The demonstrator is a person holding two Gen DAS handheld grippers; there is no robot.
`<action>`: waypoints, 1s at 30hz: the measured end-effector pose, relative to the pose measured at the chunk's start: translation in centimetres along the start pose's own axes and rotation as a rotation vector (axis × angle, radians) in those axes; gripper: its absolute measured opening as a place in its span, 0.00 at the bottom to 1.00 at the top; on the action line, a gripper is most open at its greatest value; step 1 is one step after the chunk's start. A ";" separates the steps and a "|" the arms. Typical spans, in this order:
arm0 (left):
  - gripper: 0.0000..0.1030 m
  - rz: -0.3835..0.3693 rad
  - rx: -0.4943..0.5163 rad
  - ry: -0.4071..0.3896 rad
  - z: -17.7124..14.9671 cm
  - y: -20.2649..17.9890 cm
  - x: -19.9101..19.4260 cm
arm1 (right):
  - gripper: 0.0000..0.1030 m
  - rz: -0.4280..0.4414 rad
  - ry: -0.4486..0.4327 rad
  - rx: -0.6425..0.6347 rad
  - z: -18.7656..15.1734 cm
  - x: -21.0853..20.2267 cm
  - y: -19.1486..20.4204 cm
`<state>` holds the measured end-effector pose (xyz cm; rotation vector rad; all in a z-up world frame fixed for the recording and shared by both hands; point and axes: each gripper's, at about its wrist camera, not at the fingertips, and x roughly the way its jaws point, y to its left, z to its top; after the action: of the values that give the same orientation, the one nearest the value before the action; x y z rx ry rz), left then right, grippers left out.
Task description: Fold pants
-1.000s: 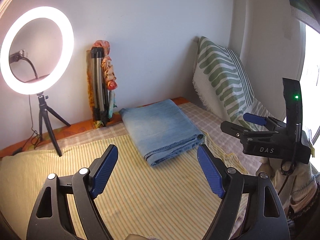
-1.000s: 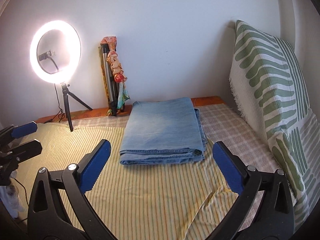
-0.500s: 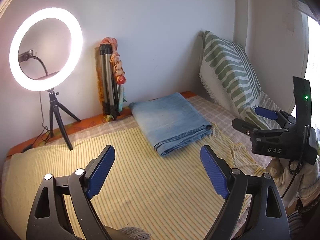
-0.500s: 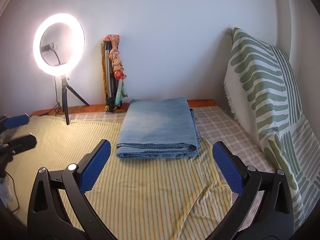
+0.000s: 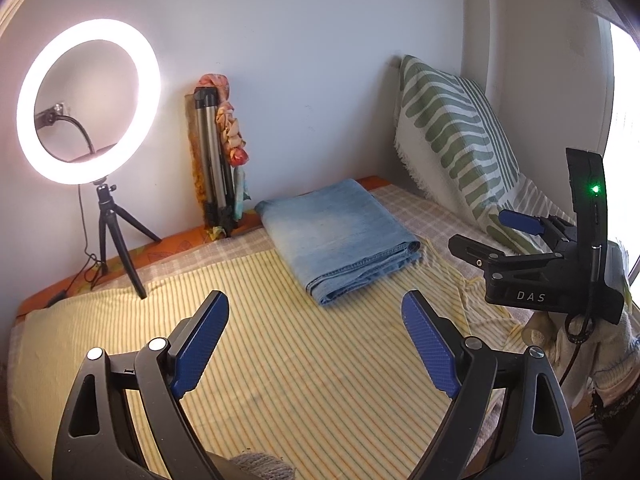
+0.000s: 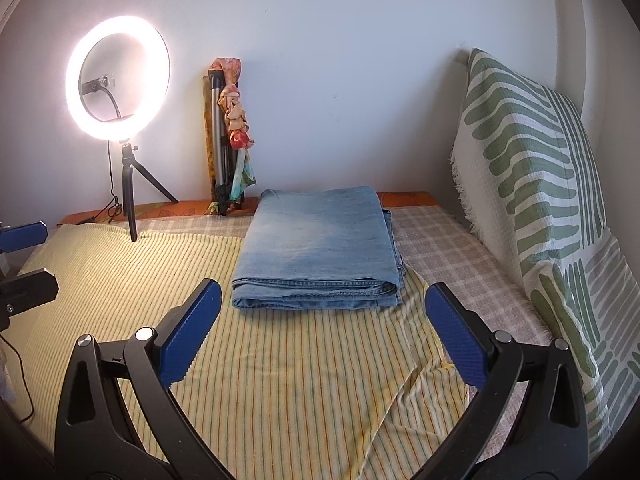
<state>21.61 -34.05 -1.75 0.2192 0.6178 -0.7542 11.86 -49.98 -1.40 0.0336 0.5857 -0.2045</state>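
The lower part of both wrist views is filled by the black gripper arms, so the near edge of the yellow striped sheet (image 6: 280, 380) is hidden behind them. In the left wrist view a grey knitted thing at the bottom edge is cut off and cannot be identified, and the window at the far right is washed out by light. The right gripper (image 5: 480, 236) appears there from the side, and the hand under it is partly covered by pale cloth. In the right wrist view only two finger ends of the left gripper (image 6: 24, 260) enter at the left border. The folded pants (image 6: 316, 248) lie flat on the sheet, far from both grippers, near the wall, with the folded edge turned to the near side. The left gripper (image 5: 316, 344) has just been opening its jaws; they stand wide apart with nothing between them. The right gripper (image 6: 322, 336) is also wide open and holds nothing, the pants lying beyond its fingertips, not touched. A lit ring light (image 6: 118, 78) stands at the far left and a green patterned pillow (image 6: 532, 168) leans at the right.
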 end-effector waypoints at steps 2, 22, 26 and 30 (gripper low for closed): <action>0.86 0.000 -0.004 -0.004 0.0 0.0 -0.1 | 1.00 0.000 0.000 0.005 -0.1 0.0 -0.1; 0.86 -0.008 -0.004 -0.004 0.1 0.1 0.1 | 1.00 0.016 -0.003 0.028 0.1 0.0 -0.4; 0.86 -0.013 0.001 -0.005 0.1 0.1 -0.1 | 1.00 0.019 -0.003 0.031 0.1 0.1 -0.3; 0.86 -0.020 -0.002 -0.010 0.2 0.1 -0.2 | 1.00 0.022 -0.002 0.030 0.2 0.1 -0.1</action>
<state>21.68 -33.91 -1.42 0.2077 0.6123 -0.7738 11.99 -50.14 -1.31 0.0689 0.5800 -0.1920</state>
